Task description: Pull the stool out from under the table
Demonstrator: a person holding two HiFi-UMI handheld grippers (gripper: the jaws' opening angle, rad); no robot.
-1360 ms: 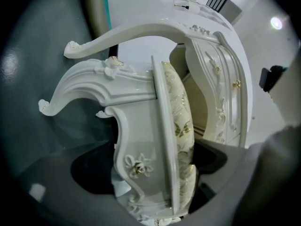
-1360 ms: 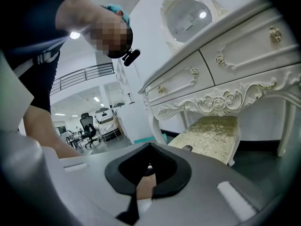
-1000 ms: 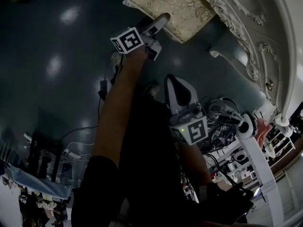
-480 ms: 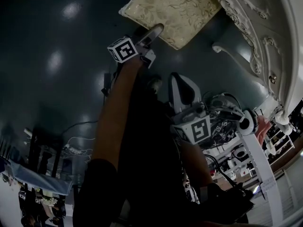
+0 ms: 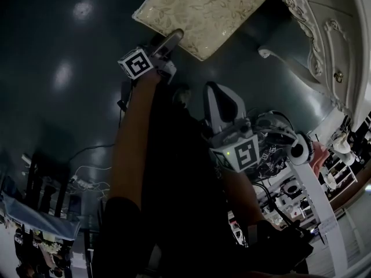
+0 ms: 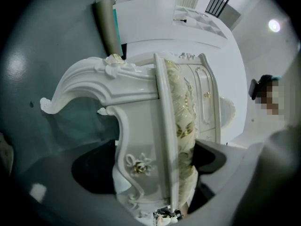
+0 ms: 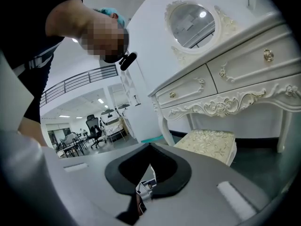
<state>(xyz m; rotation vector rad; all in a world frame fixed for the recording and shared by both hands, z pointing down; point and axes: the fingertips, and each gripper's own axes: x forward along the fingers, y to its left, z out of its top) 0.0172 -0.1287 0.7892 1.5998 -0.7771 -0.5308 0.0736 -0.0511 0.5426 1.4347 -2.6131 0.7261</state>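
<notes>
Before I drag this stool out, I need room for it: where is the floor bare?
Bare dark floor opens left of the stool, past the left tool clamped on its edge. A narrower bare strip lies between the stool and the table leg. Crowded: cables at lower left, wired gear beside the right tool at lower right.

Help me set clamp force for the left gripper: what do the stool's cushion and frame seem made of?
The stool cushion looks like woven fabric over padding: cream with a gold leaf pattern and a slight sheen. The stool frame is hard and glossy white, with carved scrolls and a gilt flower. It is likely painted wood, though moulded resin can't be ruled out.
</notes>
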